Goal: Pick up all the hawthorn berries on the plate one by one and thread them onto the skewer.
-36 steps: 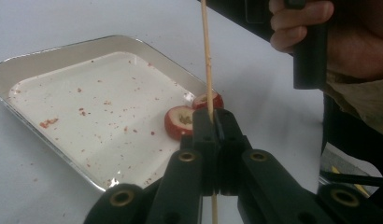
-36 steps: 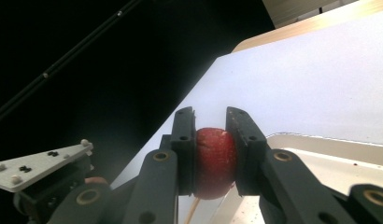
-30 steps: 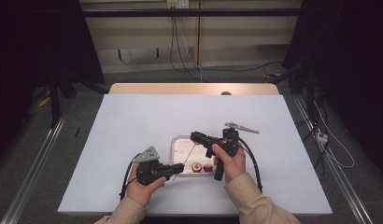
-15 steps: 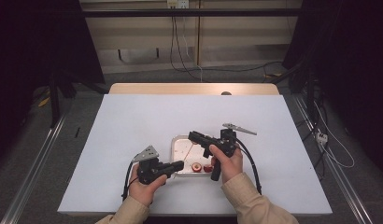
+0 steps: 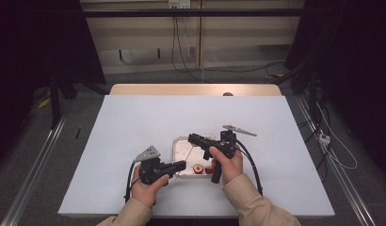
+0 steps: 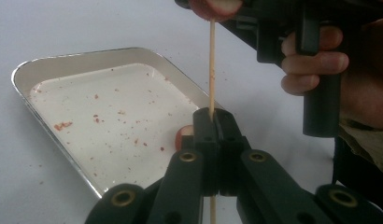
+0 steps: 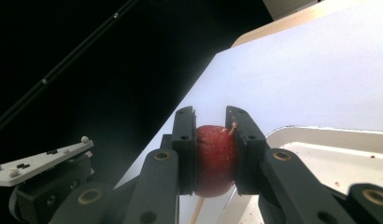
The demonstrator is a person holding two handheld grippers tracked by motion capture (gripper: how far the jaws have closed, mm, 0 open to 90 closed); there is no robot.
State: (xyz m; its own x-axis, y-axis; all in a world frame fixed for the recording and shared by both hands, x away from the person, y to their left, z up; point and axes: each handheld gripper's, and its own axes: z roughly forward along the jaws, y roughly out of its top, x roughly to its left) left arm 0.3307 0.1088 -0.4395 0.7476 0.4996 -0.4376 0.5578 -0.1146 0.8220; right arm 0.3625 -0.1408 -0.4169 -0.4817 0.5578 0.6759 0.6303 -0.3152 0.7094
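Observation:
My left gripper is shut on a thin wooden skewer that stands up from its jaws. The skewer runs into a red fruit piece, and my right gripper is shut on that piece; the skewer's tip pokes out by the right jaw. From above, the left gripper sits at the near edge of a white tray, and the right gripper hovers over the tray. Two more red fruit pieces lie at the tray's near end, one just behind the left jaws.
The tray holds thin juice with red specks. It rests on a white table top with a wooden edge at the far side. Metal rails, cables and dark floor surround the table. The left gripper's grey plate is near the right gripper's jaws.

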